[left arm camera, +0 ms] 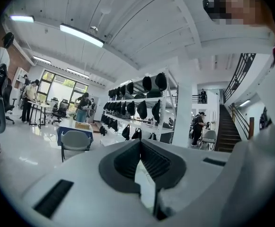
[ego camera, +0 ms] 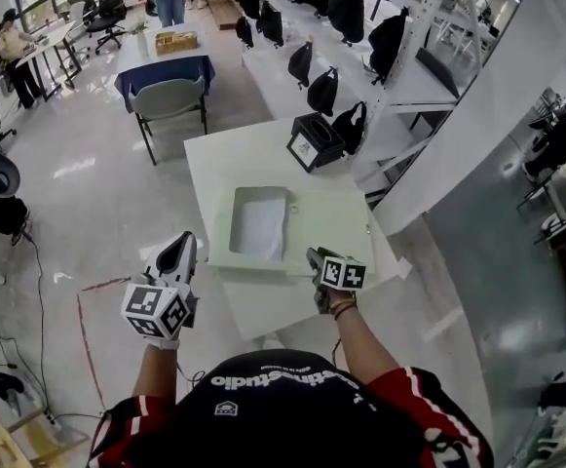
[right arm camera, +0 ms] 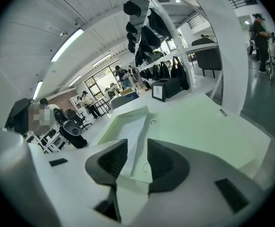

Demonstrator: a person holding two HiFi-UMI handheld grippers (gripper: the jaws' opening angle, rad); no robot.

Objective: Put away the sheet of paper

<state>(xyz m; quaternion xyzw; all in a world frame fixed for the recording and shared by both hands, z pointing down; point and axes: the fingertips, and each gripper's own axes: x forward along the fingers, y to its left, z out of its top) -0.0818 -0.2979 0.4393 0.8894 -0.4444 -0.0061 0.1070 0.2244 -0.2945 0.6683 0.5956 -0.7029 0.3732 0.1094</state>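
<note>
A white sheet of paper (ego camera: 259,224) lies flat in the left well of a pale green case (ego camera: 333,224) on the white table (ego camera: 219,159). The case's flat green right half spreads out beside the well. My right gripper (ego camera: 314,257) is at the case's near edge. It is open, and between its pads (right arm camera: 161,160) I see only the paper (right arm camera: 128,136) and the case rim (right arm camera: 142,179) below. My left gripper (ego camera: 180,242) is off the table's left side and tilted upward. Its fingertips (left arm camera: 139,143) meet, and it holds nothing.
A black box with a label (ego camera: 314,140) stands at the table's far right corner. Racks with black bags (ego camera: 321,91) run along the right. A grey chair (ego camera: 168,100) and a blue-draped table (ego camera: 161,61) stand farther back, and people are at the far left.
</note>
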